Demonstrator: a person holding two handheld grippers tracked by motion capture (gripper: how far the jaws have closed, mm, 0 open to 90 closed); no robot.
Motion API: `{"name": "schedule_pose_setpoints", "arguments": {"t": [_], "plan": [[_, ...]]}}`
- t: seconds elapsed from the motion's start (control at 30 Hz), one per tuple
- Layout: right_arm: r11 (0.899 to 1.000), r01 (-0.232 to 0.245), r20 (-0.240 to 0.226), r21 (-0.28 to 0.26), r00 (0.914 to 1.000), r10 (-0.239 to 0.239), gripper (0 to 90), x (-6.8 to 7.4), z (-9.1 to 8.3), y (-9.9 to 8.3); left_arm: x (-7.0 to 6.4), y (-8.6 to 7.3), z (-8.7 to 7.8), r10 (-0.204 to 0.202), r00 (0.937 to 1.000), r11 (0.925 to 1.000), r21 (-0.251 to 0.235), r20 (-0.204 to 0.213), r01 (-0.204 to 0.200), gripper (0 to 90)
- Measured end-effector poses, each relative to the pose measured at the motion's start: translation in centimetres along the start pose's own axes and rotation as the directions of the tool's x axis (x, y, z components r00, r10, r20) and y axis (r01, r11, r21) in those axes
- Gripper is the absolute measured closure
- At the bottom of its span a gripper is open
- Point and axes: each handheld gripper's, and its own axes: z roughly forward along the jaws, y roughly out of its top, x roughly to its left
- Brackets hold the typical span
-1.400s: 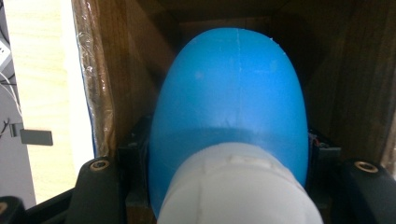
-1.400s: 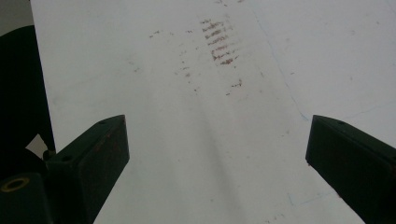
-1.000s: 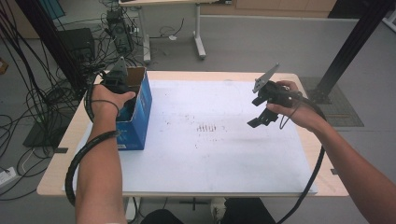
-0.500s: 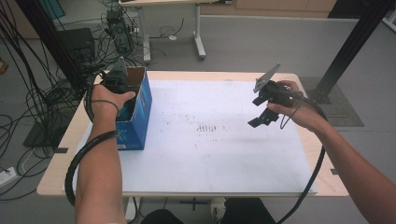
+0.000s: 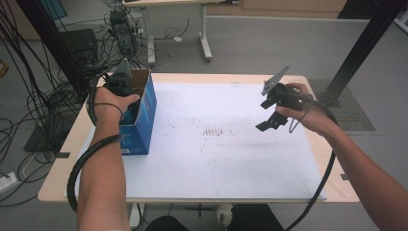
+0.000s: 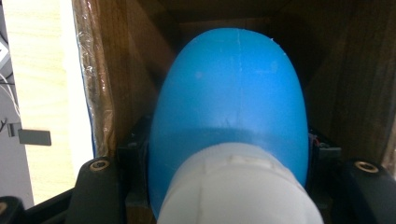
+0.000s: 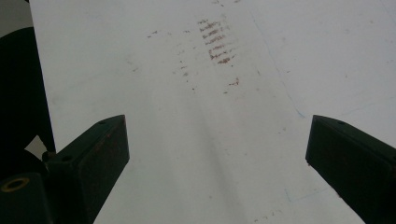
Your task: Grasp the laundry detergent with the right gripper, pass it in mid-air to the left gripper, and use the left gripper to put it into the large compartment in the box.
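A blue cardboard box (image 5: pixel 144 120) stands open-topped at the left side of the table. My left gripper (image 5: pixel 124 91) reaches down into it from above. In the left gripper view its jaws sit on either side of a rounded blue object (image 6: pixel 233 88) with a white ribbed end (image 6: pixel 238 186), shut on it between the box's brown inner walls (image 6: pixel 121 84). My right gripper (image 5: pixel 271 117) hangs above the right part of the white sheet (image 5: pixel 231 163). Its jaws (image 7: pixel 217 135) are wide open and hold nothing.
The white sheet covers most of the wooden table (image 5: pixel 57 183) and carries brownish smudges (image 5: pixel 216 131) near its middle. A black frame post (image 5: pixel 356 53) rises beyond the right corner. Cables and equipment (image 5: pixel 53 96) lie on the floor at left.
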Motion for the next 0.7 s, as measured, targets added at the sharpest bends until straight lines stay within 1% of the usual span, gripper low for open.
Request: {"name": "schedule_pose_setpoints", "arguments": {"t": [0.7], "plan": [[1.000,0.001,-0.001,0.004,1.0000,-0.001,6.0,0.09,0.02,0.01,0.05,0.01,0.00,-0.002,1.0000,1.0000,-0.001,0.001,0.002,36.4]]}}
